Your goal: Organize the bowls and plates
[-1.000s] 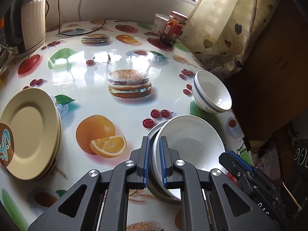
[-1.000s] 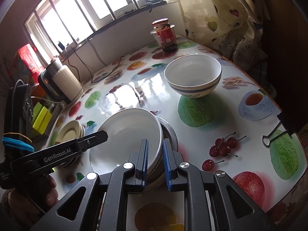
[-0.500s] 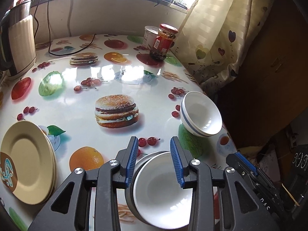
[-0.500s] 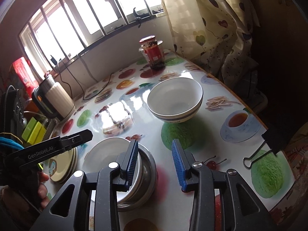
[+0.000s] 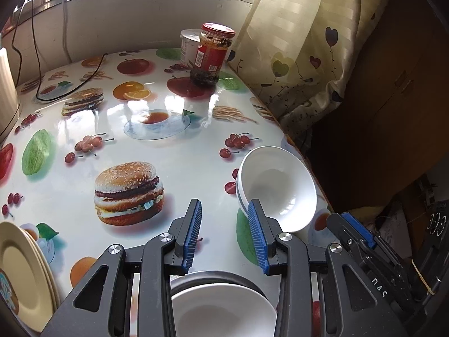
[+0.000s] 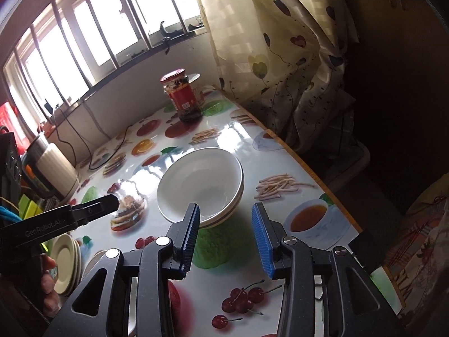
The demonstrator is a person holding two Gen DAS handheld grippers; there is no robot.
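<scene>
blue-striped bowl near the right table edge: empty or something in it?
Empty. The blue-striped bowl shows a bare white inside in the right wrist view, and the left wrist view shows the same, with nothing in it.

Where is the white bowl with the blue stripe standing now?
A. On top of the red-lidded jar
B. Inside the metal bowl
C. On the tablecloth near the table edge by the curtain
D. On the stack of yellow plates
C: the white bowl with the blue stripe stands on the printed tablecloth, near the table edge beside the curtain.
</scene>
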